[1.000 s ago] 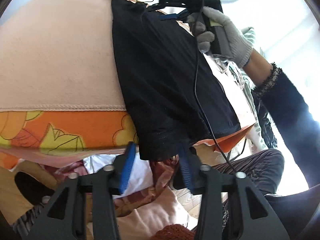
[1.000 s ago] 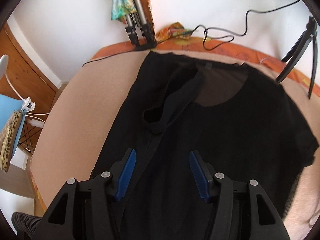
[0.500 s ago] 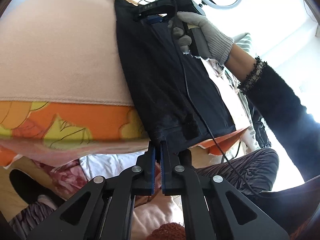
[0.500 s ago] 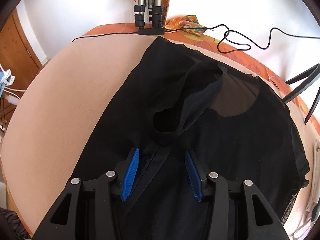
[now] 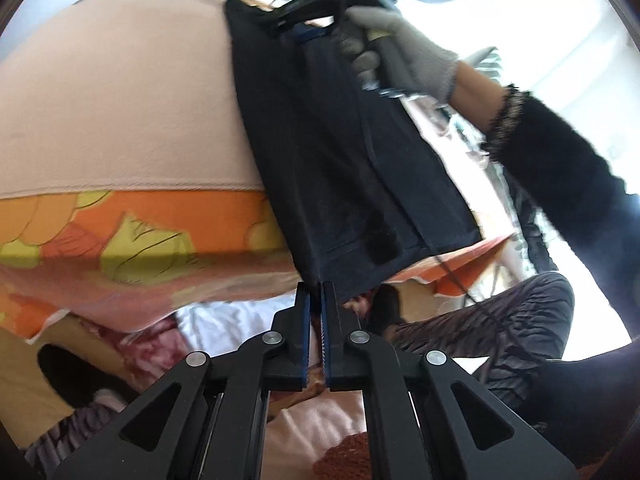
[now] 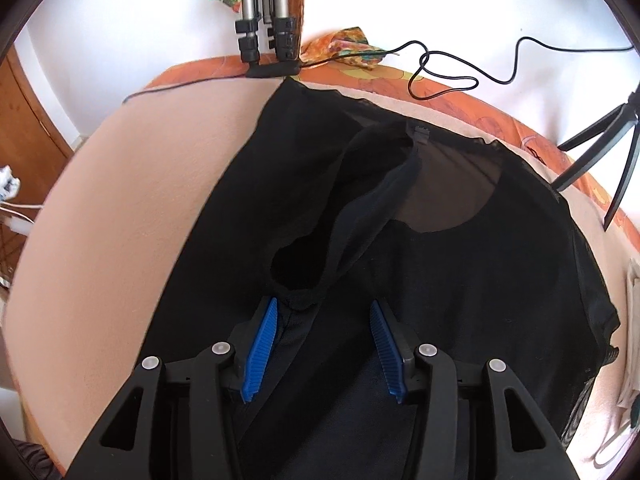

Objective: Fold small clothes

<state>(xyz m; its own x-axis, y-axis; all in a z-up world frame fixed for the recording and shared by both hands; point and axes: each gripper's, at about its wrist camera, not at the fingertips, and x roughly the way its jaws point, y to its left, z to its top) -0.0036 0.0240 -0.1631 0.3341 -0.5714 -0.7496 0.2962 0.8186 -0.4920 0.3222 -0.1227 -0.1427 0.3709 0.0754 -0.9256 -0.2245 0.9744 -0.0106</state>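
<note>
there is one black garment (image 6: 460, 280), a thin short-sleeved top, spread flat on one peach-coloured blanket (image 6: 132, 208) that covers an orange flowered sheet (image 5: 132, 220). the top lies lengthwise, its neckline toward the far edge and its hem hanging just over the near edge. its left side is folded in over the middle, so a sleeve opening shows near the centre. two grippers are in play. the left gripper (image 5: 315, 292) sits at the near edge with its blue pads drawn almost together, pinching the bottom hem of the top at its near left corner. the right gripper (image 6: 322, 312) hangs over the upper middle of the top, pointing steeply down, its two blue pads standing about half apart with the folded-in sleeve edge between them; whether the pads press the cloth cannot be told. one gloved hand (image 5: 400, 52) holds that gripper's handle. at the far edge stand two tripods (image 6: 268, 36), one at the far right, and one black cable (image 6: 452, 72) loops along the wall.
</note>
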